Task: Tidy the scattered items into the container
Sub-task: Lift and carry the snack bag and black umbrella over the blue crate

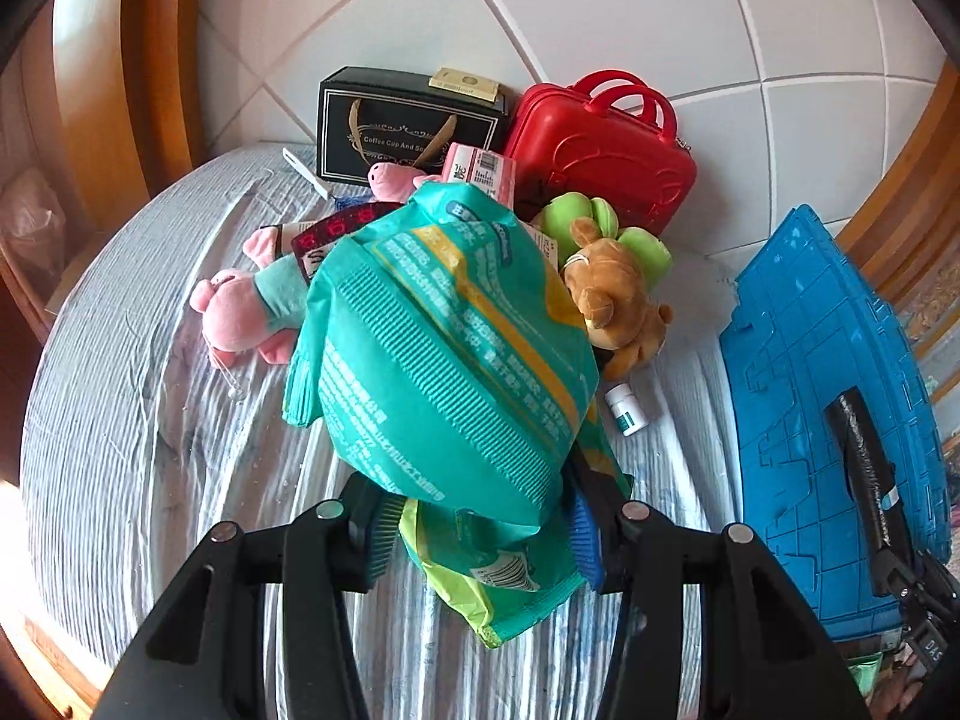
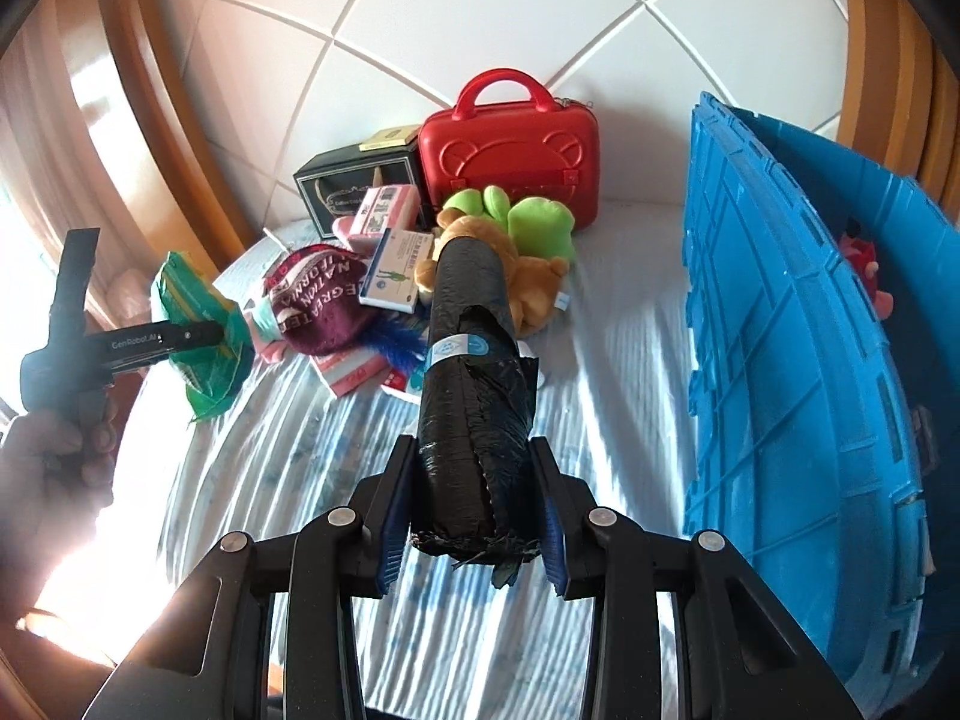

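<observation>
My left gripper point(image 1: 480, 531) is shut on a teal and green plastic packet point(image 1: 444, 360), held above the striped bedsheet; it also shows in the right wrist view point(image 2: 201, 336). My right gripper point(image 2: 471, 525) is shut on a black roll of bags point(image 2: 471, 384) with a blue label, held above the bed; the roll also shows in the left wrist view point(image 1: 861, 456). The blue crate point(image 2: 798, 372) stands at the right, open toward me, with a red and pink toy point(image 2: 867, 270) inside. The crate shows in the left wrist view too point(image 1: 822, 408).
Scattered on the bed: a red case point(image 2: 510, 150), a black box point(image 1: 408, 120), a pink plush point(image 1: 240, 312), a brown and green plush point(image 1: 618, 282), a maroon cap point(image 2: 324, 306), a white bottle point(image 1: 625, 409) and small boxes point(image 2: 396, 267). A padded headboard point(image 2: 480, 18) stands behind.
</observation>
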Demonstrator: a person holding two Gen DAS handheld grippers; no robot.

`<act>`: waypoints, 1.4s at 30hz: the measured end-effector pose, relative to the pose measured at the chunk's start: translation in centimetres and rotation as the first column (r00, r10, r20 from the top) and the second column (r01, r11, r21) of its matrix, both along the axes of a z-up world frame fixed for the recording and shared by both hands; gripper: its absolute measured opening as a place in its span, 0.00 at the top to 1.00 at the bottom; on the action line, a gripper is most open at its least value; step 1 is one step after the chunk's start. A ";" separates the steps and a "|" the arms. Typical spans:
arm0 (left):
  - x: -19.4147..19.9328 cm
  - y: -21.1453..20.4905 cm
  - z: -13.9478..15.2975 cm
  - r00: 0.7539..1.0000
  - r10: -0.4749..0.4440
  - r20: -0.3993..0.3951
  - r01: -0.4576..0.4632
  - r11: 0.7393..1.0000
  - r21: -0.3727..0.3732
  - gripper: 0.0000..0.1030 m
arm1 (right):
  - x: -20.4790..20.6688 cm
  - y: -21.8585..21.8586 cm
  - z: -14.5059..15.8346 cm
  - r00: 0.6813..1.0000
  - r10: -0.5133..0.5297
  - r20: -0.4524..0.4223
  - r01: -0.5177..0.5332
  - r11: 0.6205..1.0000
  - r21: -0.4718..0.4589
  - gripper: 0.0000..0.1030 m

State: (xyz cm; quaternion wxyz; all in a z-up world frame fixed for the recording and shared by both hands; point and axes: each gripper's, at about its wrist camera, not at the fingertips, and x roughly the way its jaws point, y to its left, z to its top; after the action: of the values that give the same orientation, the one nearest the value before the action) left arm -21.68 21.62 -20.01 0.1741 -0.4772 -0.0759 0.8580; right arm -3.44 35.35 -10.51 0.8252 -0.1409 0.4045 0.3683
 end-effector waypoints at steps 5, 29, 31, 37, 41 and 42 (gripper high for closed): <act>1.2 2.0 2.7 0.998 0.017 -0.056 -0.021 0.997 -0.069 0.55 | 0.5 -1.5 2.2 0.999 0.034 0.024 -0.035 0.999 0.023 0.66; 8.7 17.9 13.0 0.960 -0.017 -0.278 -0.058 0.964 -0.261 0.55 | 8.3 -13.2 10.5 0.990 0.094 0.101 -0.108 0.985 0.135 0.66; 9.1 19.6 13.5 0.956 -0.044 -0.291 -0.031 0.969 -0.246 0.55 | 9.1 -14.5 10.7 0.991 0.079 0.105 -0.093 0.986 0.136 0.66; 10.7 25.8 15.4 0.932 -0.153 -0.327 0.073 0.967 -0.243 0.55 | 11.1 -18.7 11.2 0.994 0.000 0.108 -0.016 0.989 0.149 0.66; 11.4 30.1 16.6 0.910 -0.235 -0.343 0.161 0.960 -0.230 0.55 | 12.4 -21.5 11.1 0.992 -0.064 0.107 0.048 0.988 0.147 0.66; 11.6 31.2 16.9 0.902 -0.256 -0.348 0.182 0.956 -0.231 0.55 | 12.7 -22.2 11.1 0.991 -0.080 0.107 0.064 0.987 0.148 0.66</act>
State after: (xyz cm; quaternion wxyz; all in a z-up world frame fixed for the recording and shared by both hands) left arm -10.09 52.78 -3.14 0.2338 -0.3251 0.0965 0.9112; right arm 9.31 13.11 0.62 0.8676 -0.0866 0.3343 0.3579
